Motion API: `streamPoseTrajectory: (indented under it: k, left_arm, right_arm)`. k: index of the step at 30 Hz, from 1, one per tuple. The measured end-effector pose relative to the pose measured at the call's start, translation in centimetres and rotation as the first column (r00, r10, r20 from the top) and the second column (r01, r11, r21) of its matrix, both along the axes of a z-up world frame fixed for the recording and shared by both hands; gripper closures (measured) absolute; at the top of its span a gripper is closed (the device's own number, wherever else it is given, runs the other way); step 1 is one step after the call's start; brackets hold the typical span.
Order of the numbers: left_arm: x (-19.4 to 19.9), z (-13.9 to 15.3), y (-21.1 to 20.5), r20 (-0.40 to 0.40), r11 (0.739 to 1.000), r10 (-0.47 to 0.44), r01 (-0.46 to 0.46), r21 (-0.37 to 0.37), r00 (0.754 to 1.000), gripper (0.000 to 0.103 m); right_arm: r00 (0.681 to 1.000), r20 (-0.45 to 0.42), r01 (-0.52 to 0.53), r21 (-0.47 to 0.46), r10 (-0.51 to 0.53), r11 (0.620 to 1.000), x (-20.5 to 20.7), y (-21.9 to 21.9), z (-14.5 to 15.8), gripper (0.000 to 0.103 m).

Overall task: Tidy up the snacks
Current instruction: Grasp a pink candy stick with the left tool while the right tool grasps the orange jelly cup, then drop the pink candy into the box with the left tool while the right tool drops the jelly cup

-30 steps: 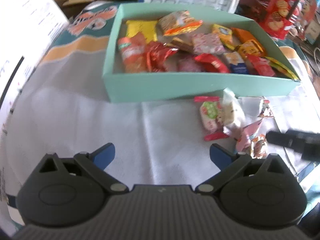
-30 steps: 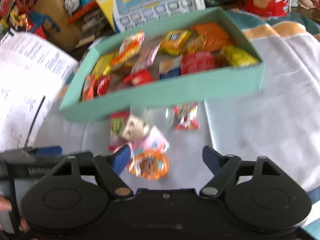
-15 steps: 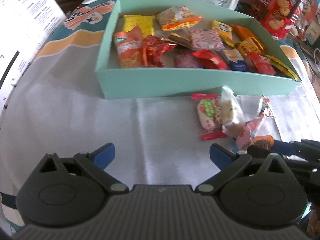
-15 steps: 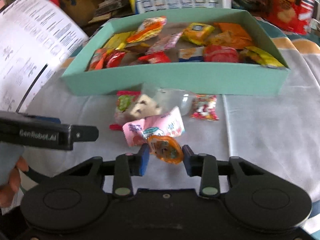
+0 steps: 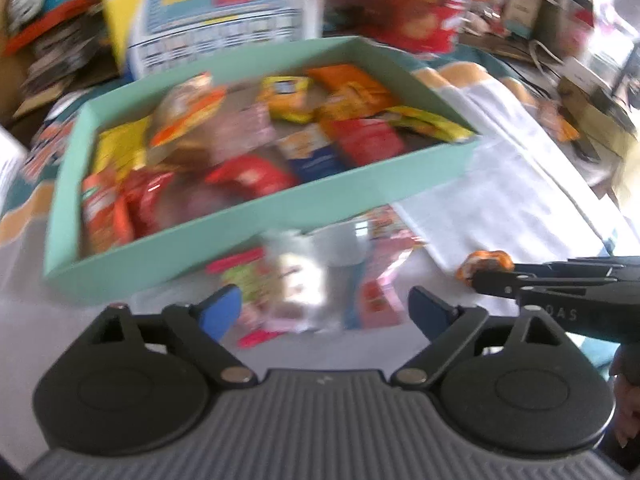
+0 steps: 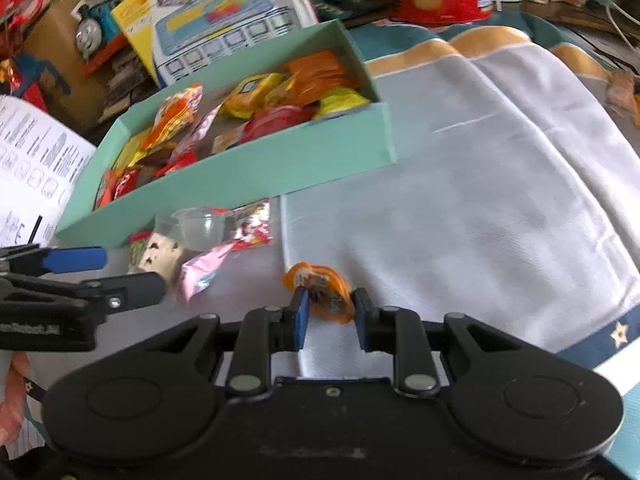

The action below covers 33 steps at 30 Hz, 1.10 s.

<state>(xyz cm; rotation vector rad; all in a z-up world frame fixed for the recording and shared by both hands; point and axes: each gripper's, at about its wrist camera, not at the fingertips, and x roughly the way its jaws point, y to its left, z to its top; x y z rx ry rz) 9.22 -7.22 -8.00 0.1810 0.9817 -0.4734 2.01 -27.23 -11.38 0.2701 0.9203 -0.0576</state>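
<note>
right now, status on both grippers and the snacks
Right gripper shut on orange snack. Left gripper closing, empty, over loose snacks. Path to green box clear.

One mint tray (image 6: 248,176); one orange jelly cup (image 6: 326,292); perhaps five loose snacks (image 6: 200,268); two grippers (image 6: 330,312).

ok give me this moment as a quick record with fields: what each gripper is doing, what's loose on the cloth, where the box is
right gripper: shut on the orange jelly cup, clear of the other loose snacks
left gripper: closing, nothing pressed between its pads, aimed at the loose pile
loose pile: pink packet, clear plastic cup, a few small packets beside them
teal box: behind the pile, already holding many snacks
surface: white cloth
</note>
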Motion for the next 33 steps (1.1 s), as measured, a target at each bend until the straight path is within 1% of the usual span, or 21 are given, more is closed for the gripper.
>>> streamPoseTrajectory:
  k: [2,3,5,9,10,11,13,17,20,24,29,33]
  left_arm:
    - [0.1,-0.3,-1.6,-0.012,0.999,-0.041,0.041,0.011,0.999,0.027]
    - [0.1,-0.5,-2.3,-0.019,0.998,-0.059,0.059,0.017,0.998,0.03]
    - [0.1,-1.1,-3.5,-0.037,0.996,-0.086,0.087,0.033,0.996,0.044]
    - [0.3,-2.5,-4.8,-0.077,0.993,-0.098,0.102,0.06,0.992,0.053]
    - [0.2,-2.8,-4.9,-0.077,0.992,-0.097,0.103,0.071,0.992,0.059]
    - [0.2,-3.1,-4.8,-0.075,0.991,-0.096,0.102,0.083,0.993,0.072]
    - [0.3,-3.1,-4.6,-0.062,0.993,-0.085,0.09,0.077,0.994,0.083]
    - [0.4,-2.2,-3.7,-0.049,0.996,-0.069,0.072,0.053,0.996,0.083]
    - [0.2,-1.2,-3.0,-0.055,0.997,-0.069,0.07,0.022,0.996,0.083]
    - [-0.1,0.3,-1.6,-0.052,0.998,-0.053,0.051,-0.033,0.997,0.083]
    - [0.8,2.6,1.0,-0.022,0.995,0.017,-0.019,-0.095,1.0,0.083]
    - [2.5,4.5,3.7,0.031,0.989,0.084,-0.079,-0.125,0.996,0.083]
  right_arm:
    - [1.0,0.009,0.008,0.023,-0.008,1.0,-0.2,-0.6,-0.2,0.08]
    - [1.0,0.013,0.012,0.034,-0.013,0.999,-0.3,-0.9,-0.2,0.08]
    - [1.0,0.018,0.017,0.051,-0.018,0.999,-0.6,-1.1,-0.2,0.08]
    - [0.999,0.028,0.019,0.082,-0.021,0.996,-0.8,-1.6,-0.2,0.08]
    - [0.999,0.029,0.02,0.091,-0.023,0.996,-1.0,-1.8,-0.2,0.08]
    - [0.999,0.03,0.021,0.095,-0.024,0.995,-1.1,-1.9,-0.2,0.08]
    - [0.999,0.03,0.021,0.095,-0.024,0.995,-1.0,-1.8,-0.2,0.08]
    - [0.999,0.026,0.019,0.089,-0.022,0.996,-1.0,-1.7,0.0,0.08]
    - [1.0,0.02,0.015,0.114,-0.017,0.993,-0.9,-1.5,0.3,0.08]
    - [0.999,0.044,-0.009,0.11,0.004,0.994,-0.7,-0.8,1.7,0.08]
    - [0.994,0.096,-0.056,0.105,0.046,0.993,0.1,0.5,4.3,0.08]
    - [0.988,0.131,-0.093,0.105,0.079,0.99,2.3,1.7,6.2,0.08]
